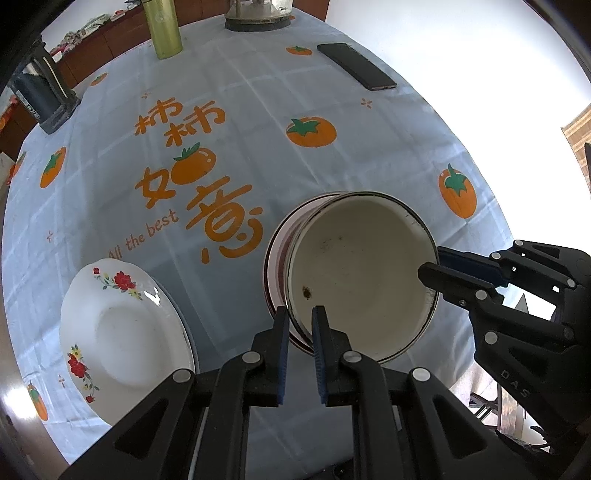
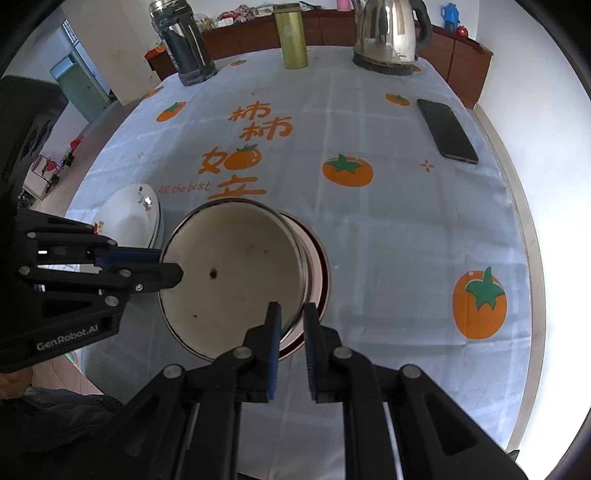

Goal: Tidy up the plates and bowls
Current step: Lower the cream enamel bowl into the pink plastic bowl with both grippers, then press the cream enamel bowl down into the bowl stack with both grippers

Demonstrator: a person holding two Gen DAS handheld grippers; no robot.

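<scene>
The cloth [image 2: 388, 229] bore large orange characters and, in small script, "All the best" at centre left of both views, with persimmon prints scattered round; "GenRobot.AI" stood in white on the left gripper's [image 2: 168, 264] body at lower left of the right wrist view, and "DAS" on the right gripper's [image 1: 430, 267] body at lower right of the left wrist view; no other writing could be read. The cream bowl [image 1: 362, 273] sat in the middle of both views, nested in a red-trimmed bowl [image 1: 275, 258] whose rim showed beside it; dark specks marked its inside. Both claws were clamped on the cream bowl's rim from opposite sides: in the left wrist view the left gripper [image 1: 300, 314] pinched the near edge at bottom centre, one finger inside the wall and one outside, while the right one gripped the rim at right; in the right wrist view the right gripper [image 2: 292, 310] pinched the near edge likewise. A white dish [image 1: 122, 332] with red flowers lay at lower left, apart from the bowls; a phone [image 2: 447, 131] lay at upper right; along the top edge stood a green flask [image 2: 291, 35], a steel kettle [image 2: 388, 35] and a dark jar [image 2: 186, 46]; a wooden cabinet [image 2: 461, 62] ran behind the table.
</scene>
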